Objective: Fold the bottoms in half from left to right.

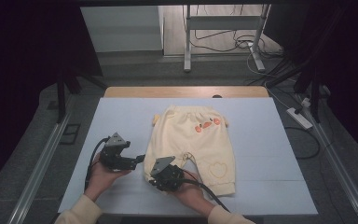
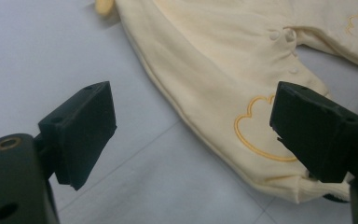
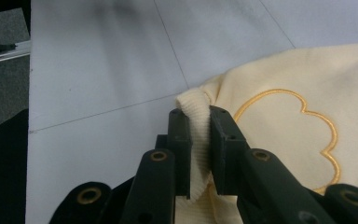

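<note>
- Pale blue matting (image 1: pixel 121 116) covers a wooden-edged table, with dark floor, cables and a metal stand beyond its far side.
- Cream baby trousers (image 1: pixel 191 140) lie flat at the middle of the mat, waistband toward the far edge and both legs pointing at the person.
- Right gripper (image 3: pixel 198 135) is clenched on the ribbed cuff (image 3: pixel 196 116) of one trouser leg, beside an orange cloud outline (image 3: pixel 298 126).
- Left gripper (image 2: pixel 191 126) is held with its jaws spread wide and empty, just beside that same leg.
- Judging by its folds, the garment is light, soft and limp; it should drape and slide rather than hold shape.
- Cuffs and the elastic waistband look like the firmest places to pinch; a row of snaps (image 2: pixel 284 42) marks the inseam.
- Open mat lies on every side, widest to the left, though the leg ends sit near the table's near edge.
</note>
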Demonstrator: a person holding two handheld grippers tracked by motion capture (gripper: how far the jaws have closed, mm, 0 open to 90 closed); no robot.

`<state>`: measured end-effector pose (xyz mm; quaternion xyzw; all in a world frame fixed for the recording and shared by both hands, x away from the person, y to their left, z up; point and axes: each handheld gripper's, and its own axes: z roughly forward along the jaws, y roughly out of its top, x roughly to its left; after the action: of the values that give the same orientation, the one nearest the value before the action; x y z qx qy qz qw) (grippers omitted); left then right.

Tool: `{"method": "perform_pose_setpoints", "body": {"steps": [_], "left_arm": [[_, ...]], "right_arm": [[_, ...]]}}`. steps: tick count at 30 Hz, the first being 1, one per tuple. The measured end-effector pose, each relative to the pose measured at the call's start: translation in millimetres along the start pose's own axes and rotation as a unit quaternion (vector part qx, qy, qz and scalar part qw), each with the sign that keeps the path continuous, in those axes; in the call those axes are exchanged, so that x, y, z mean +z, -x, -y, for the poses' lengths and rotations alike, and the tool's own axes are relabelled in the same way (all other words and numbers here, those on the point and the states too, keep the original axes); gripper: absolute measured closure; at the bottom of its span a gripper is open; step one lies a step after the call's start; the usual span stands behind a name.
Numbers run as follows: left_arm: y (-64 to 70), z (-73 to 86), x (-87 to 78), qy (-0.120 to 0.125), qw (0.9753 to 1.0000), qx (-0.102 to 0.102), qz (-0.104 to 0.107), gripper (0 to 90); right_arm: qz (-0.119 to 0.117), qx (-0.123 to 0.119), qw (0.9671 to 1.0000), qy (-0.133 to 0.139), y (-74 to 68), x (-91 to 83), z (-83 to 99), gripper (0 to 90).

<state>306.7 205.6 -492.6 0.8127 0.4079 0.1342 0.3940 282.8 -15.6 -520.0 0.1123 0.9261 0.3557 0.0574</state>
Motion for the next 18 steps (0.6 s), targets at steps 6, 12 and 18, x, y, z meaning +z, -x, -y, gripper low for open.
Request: {"method": "perform_pose_setpoints", "body": {"steps": [6,12,18], "left_arm": [[-2.8,-9.6,9.5,-0.011,0.9999,0.01,0.0,15.3],[-9.8,-18.8,20.1,-0.016,0.9998,0.008,0.001,16.3],[-16.1,-31.6,28.9,-0.018,0.9998,0.009,0.004,17.0]], "right_arm": [[-0.003,0.002,1.0,0.003,0.2,-0.4,0.7,79.5],[-0.003,0.0,1.0,0.001,0.5,-0.7,0.7,79.5],[-0.006,0.001,1.0,0.006,0.5,-0.3,1.4,79.5]]}}
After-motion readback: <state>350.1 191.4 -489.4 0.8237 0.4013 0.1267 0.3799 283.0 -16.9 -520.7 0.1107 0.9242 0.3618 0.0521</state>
